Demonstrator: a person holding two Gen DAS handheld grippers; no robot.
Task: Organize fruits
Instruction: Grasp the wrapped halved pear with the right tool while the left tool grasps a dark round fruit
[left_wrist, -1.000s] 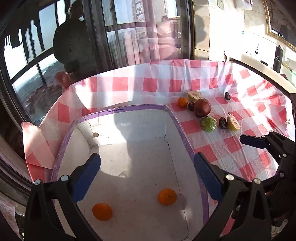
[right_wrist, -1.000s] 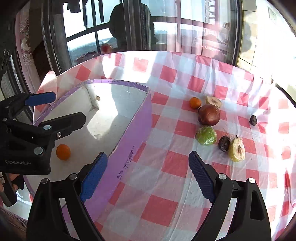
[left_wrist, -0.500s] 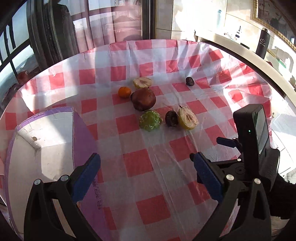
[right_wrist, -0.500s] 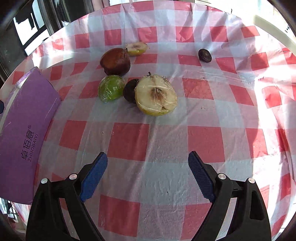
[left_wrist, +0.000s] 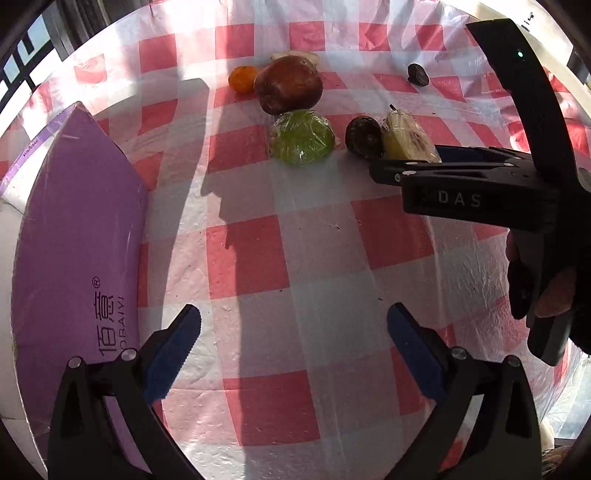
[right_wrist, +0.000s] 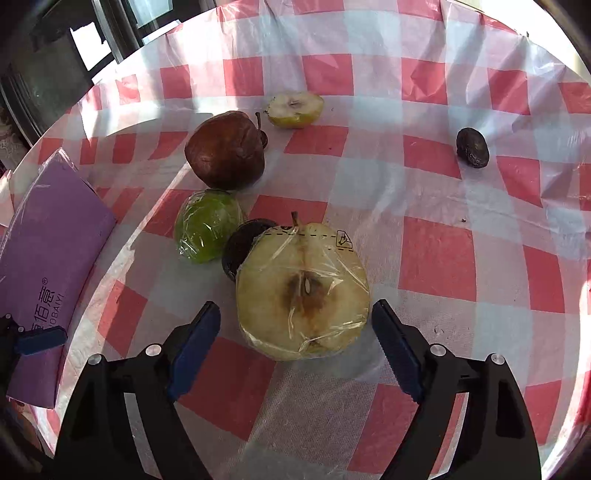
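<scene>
A plastic-wrapped half apple (right_wrist: 303, 291) lies cut face up on the checked cloth, between the open jaws of my right gripper (right_wrist: 295, 343), untouched. Beside it are a dark round fruit (right_wrist: 242, 245), a wrapped green fruit (right_wrist: 207, 225), a brown-red apple (right_wrist: 225, 149), a pear half (right_wrist: 295, 110) and a small dark fruit (right_wrist: 472, 147). In the left wrist view my left gripper (left_wrist: 293, 349) is open and empty over bare cloth. The right gripper (left_wrist: 436, 162) reaches the half apple (left_wrist: 402, 138) there. A small orange (left_wrist: 242, 78) sits at the back.
A purple-walled box (left_wrist: 74, 240) stands at the left; it also shows in the right wrist view (right_wrist: 44, 236). The red and white checked tablecloth (left_wrist: 295, 240) covers the table. Dark window frames lie beyond the far left edge.
Both grippers have swung from the box towards the fruits. My right gripper has closed in until the half apple sits between its open jaws. My left gripper has moved closer to the cloth.
</scene>
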